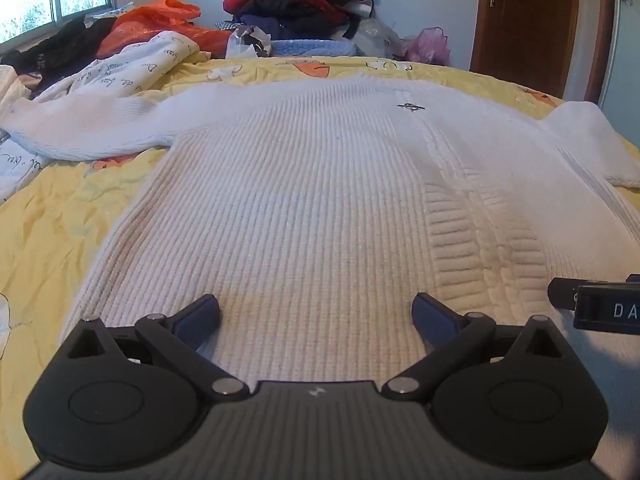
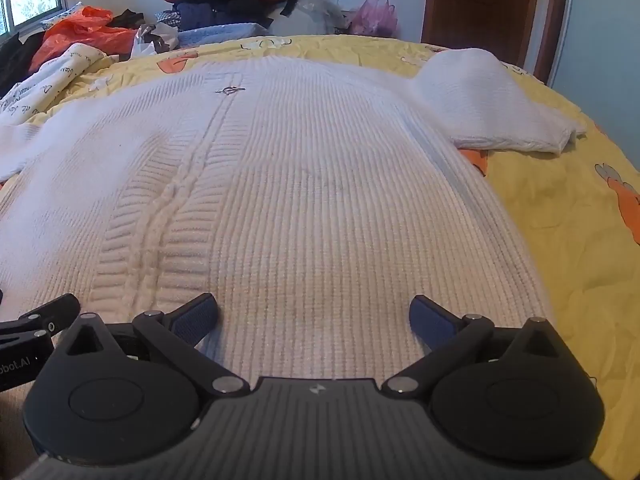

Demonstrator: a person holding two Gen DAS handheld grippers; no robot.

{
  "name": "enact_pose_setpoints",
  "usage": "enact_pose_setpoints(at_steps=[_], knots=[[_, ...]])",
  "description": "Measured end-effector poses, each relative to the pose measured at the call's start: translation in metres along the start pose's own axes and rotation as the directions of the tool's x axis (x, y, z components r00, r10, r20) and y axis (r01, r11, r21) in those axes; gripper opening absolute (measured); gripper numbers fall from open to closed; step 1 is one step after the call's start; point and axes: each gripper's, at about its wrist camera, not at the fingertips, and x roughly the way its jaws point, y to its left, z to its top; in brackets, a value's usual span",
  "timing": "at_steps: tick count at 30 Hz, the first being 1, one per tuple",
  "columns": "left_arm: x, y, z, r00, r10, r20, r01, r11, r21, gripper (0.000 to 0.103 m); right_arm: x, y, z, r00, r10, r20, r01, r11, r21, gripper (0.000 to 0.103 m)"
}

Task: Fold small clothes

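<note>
A white ribbed knit sweater point(image 1: 304, 184) lies flat, front up, on the yellow bedspread point(image 1: 52, 232), sleeves spread out to both sides. A cable strip and a small dark logo point(image 1: 411, 107) run down its middle. My left gripper point(image 1: 316, 316) is open over the hem on the sweater's left half and holds nothing. My right gripper point(image 2: 314, 316) is open over the hem on the right half of the sweater point(image 2: 320, 200), also empty. The right sleeve point(image 2: 480, 100) lies folded on the bed. The two grippers are side by side; the right one shows in the left view point(image 1: 596, 304).
A pile of red and dark clothes point(image 1: 296, 0) and an orange bag point(image 1: 152, 24) sit at the far side of the bed. A printed white cloth point(image 1: 120, 68) lies far left. A brown door point(image 1: 528, 16) stands far right. Bare bedspread point(image 2: 560, 208) lies to the right.
</note>
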Motion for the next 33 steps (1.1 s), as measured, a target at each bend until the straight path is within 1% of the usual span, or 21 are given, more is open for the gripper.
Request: enact_pose_setpoints(at_steps=[2,5,7,10,23,33], knots=[[-0.001,0.000,-0.001,1.000,-0.001,0.010,0.001,1.000,0.003,0.103,0.000,0.000,-0.004,1.000,0.001,0.029,-0.001,1.000,0.001,0.103],[-0.001,0.001,-0.007,0.999,-0.009,0.050,0.008,1.000,0.013,0.103,-0.002,0.000,-0.014,0.995,0.002,0.096,-0.003,1.000,0.005,0.103],[0.000,0.000,-0.007,0.999,-0.006,0.051,0.005,1.000,0.012,0.103,-0.002,0.000,-0.016,0.993,-0.001,0.115,0.001,1.000,0.004,0.103],[0.000,-0.001,-0.008,0.998,0.004,0.058,-0.004,1.000,0.009,0.103,-0.001,0.000,-0.018,0.992,-0.001,0.124,0.000,1.000,0.005,0.103],[-0.001,-0.001,-0.009,0.998,0.003,0.063,-0.004,1.000,0.008,0.103,-0.003,0.001,-0.020,0.991,0.003,0.134,-0.004,1.000,0.007,0.103],[-0.001,-0.001,-0.009,0.998,0.006,0.064,-0.006,1.000,0.007,0.103,-0.006,-0.003,-0.024,0.989,0.035,0.142,-0.037,0.999,0.007,0.103]])
